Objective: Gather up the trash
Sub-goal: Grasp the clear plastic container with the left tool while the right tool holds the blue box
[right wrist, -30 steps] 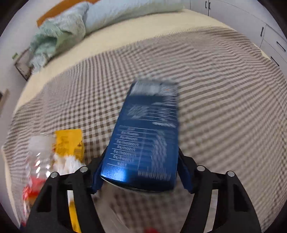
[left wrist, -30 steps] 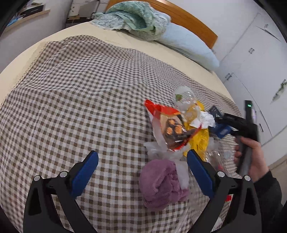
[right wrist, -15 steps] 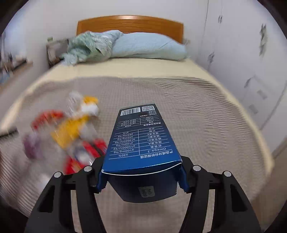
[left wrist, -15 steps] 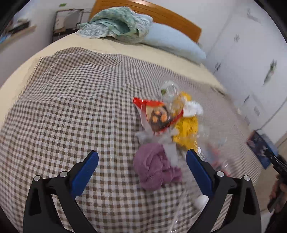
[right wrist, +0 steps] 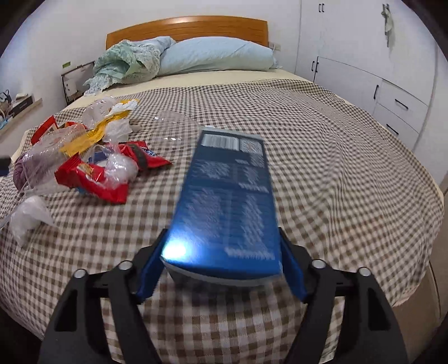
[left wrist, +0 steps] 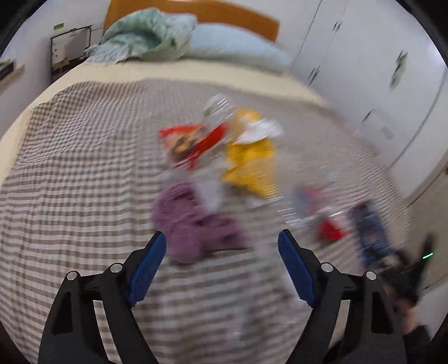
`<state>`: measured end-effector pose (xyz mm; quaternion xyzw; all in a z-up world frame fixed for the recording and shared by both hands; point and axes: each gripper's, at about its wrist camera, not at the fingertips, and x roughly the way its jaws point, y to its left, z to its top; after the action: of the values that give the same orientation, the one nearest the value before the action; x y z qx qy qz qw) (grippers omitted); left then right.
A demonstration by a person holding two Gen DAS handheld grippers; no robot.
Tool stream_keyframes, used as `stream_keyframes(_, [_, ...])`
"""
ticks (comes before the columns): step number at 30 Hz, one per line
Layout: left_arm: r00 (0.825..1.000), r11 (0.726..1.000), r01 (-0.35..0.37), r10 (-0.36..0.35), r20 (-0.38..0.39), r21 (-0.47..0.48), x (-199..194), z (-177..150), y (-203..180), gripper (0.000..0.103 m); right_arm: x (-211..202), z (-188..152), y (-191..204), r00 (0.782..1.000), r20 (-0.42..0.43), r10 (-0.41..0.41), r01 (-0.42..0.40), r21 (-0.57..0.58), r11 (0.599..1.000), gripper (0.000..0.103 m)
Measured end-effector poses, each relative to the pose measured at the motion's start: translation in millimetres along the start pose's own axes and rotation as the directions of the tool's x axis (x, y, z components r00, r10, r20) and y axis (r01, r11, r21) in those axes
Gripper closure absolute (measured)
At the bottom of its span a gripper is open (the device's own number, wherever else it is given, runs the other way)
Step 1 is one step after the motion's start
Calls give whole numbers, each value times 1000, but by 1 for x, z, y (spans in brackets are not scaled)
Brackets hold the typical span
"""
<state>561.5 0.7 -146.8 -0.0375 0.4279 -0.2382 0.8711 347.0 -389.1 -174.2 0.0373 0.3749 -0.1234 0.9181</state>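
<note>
My right gripper (right wrist: 221,252) is shut on a blue carton (right wrist: 226,201) and holds it above the checked bedspread (right wrist: 322,168). The carton also shows blurred in the left wrist view (left wrist: 369,235). A trash pile lies on the bed: red snack wrappers (right wrist: 89,179), a yellow wrapper (left wrist: 249,165), clear plastic (right wrist: 120,168) and a white bag (right wrist: 28,215). A purple rolled cloth (left wrist: 193,218) lies just ahead of my left gripper (left wrist: 222,246), which is open and empty. The left wrist view is motion-blurred.
A blue pillow (right wrist: 215,56) and a green blanket (right wrist: 126,61) lie at the wooden headboard (right wrist: 184,26). White cabinets (right wrist: 386,84) stand along the right wall. The bed's edge (right wrist: 431,224) drops off at the right.
The right gripper has pulled back from the pile with the blue carton, and the carton has tilted. The left gripper has swung over the bed; it stays open.
</note>
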Motion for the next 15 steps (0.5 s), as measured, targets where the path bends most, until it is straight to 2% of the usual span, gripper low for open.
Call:
stream_keyframes(1, [1000,999,-15,14,23,44,-4,-1,-11,23,0,-4,-3,1000,0,-7,7,9,1000,28])
stream_keyframes(2, [995,987,-82,74,59,139,-8,-3,-29,21,7,-1,2,1000,-2,-7,7,18,1000,28])
stream_keyframes(3, [984,954,-168,149,96,247,-6,-7,-47,12,7,-4,-2,1000,0,1,-1,42,999,28])
stream_keyframes(4, [969,916,-241,212,123,319,-3,-11,-59,9,9,-4,-1,1000,2,5,-5,58,998,28])
stream_keyframes(5, [946,848,-323,285,153,420,4,-16,-72,9,8,-4,-3,1000,8,9,-10,81,997,28])
stream_keyframes(6, [918,733,-392,348,188,557,14,-26,-85,9,7,-4,-3,1000,14,12,-14,92,996,28])
stream_keyframes(7, [902,648,-421,371,220,634,19,-30,-89,9,7,-4,-3,1000,17,16,-18,95,995,28])
stream_keyframes(8, [888,553,-443,377,261,706,22,-34,-95,9,6,-3,-3,1000,21,18,-20,96,995,28])
stream_keyframes(9, [887,490,-435,375,268,755,23,-36,-98,9,7,-2,-2,999,29,24,-26,93,995,28])
stream_keyframes(11, [905,352,-364,354,238,862,32,-41,-102,9,9,-1,3,999,37,29,-32,80,996,28])
stream_keyframes(12, [907,289,-340,351,231,895,41,-42,-101,9,11,0,5,999,38,31,-34,77,996,28])
stream_keyframes(13, [905,211,-307,365,217,928,51,-48,-101,9,13,1,5,999,37,33,-35,77,996,28])
stream_keyframes(15, [894,77,-253,399,203,964,69,-59,-98,9,17,1,1,999,36,29,-32,100,994,28])
